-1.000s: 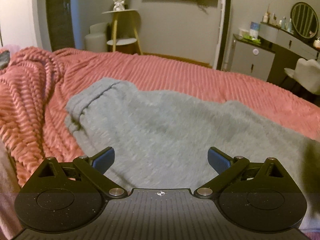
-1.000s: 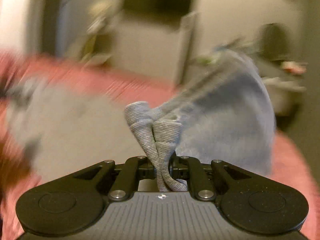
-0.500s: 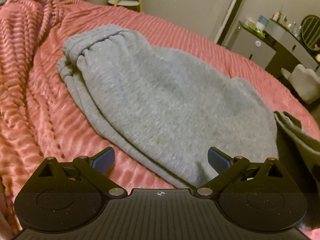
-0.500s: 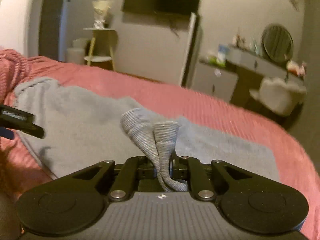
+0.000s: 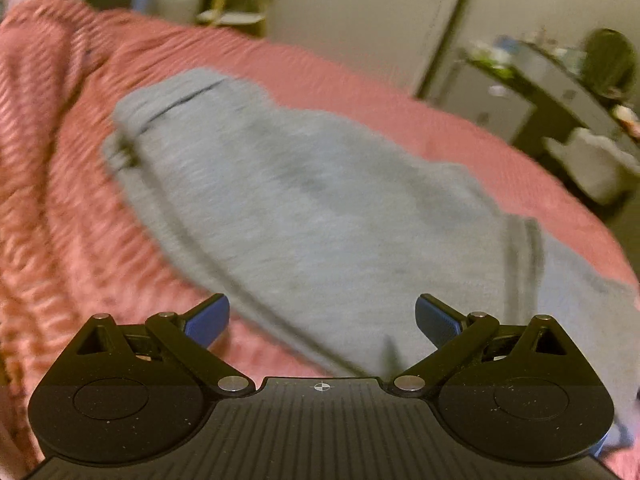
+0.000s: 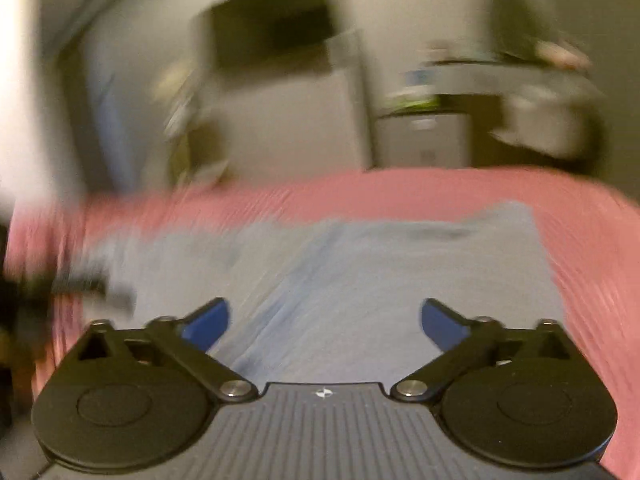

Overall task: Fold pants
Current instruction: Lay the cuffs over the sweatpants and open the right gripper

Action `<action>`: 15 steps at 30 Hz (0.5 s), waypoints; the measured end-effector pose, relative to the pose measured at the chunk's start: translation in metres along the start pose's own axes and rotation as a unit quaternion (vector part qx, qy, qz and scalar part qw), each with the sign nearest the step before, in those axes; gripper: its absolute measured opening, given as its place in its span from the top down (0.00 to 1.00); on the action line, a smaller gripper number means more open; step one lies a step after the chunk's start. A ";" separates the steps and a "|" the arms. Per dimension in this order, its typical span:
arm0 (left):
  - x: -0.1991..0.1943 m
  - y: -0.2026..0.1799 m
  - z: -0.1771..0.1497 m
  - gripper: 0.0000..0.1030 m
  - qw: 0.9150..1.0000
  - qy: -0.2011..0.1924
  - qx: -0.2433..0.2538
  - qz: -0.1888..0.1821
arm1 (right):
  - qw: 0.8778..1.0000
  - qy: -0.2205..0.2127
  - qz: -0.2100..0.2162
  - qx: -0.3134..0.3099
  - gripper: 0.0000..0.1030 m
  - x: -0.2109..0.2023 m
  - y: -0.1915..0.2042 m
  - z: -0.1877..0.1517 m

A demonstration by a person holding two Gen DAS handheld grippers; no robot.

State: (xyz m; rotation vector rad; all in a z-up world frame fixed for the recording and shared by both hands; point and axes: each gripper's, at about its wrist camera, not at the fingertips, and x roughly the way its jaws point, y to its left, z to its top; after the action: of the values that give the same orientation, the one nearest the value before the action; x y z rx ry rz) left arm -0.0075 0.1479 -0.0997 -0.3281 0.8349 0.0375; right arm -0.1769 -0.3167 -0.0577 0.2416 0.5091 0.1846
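While the grey pants (image 5: 320, 216) lie on the pink bed (image 5: 60, 208), the left hand-held gripper (image 5: 322, 318) stands spread and the right hand-held gripper (image 6: 324, 320) is opening, both empty.

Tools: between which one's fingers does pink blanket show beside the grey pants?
The left tool: the edge of the pants crosses its gap over the pink blanket. The right tool, jaws opening, frames only grey fabric.

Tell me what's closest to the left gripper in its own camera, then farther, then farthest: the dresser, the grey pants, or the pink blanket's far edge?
1. Grey pants, right ahead of the left gripper.
2. Pink blanket's far edge, beyond the pants.
3. Dresser, upper right, past the bed.
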 end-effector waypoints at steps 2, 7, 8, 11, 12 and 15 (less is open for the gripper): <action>-0.007 -0.024 0.002 0.01 0.998 -0.001 0.027 -0.048 | 0.988 0.008 0.005 0.157 0.00 0.002 -0.054 -0.003; -0.004 -0.095 -0.001 0.01 0.982 0.021 0.104 -0.158 | 0.905 -0.020 0.045 0.423 0.01 0.002 -0.138 -0.030; 0.002 -0.108 -0.006 0.01 0.979 0.027 0.124 -0.160 | 0.891 -0.038 0.059 0.449 0.01 -0.002 -0.145 -0.034; 0.028 -0.132 -0.022 0.01 0.976 0.042 0.172 -0.125 | 0.869 -0.089 0.089 0.478 0.01 -0.017 -0.154 -0.040; 0.040 -0.135 -0.029 0.01 0.976 0.048 0.190 -0.092 | 0.865 -0.092 0.086 0.485 0.01 -0.019 -0.157 -0.043; 0.058 -0.126 -0.040 0.00 0.976 0.054 0.203 -0.064 | 0.854 -0.063 0.071 0.512 0.01 -0.005 -0.165 -0.046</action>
State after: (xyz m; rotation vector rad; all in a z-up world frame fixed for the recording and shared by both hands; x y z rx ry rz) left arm 0.0229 0.0110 -0.1326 0.0028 0.9044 -0.2697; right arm -0.1853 -0.4668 -0.1395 1.3363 0.4173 0.0210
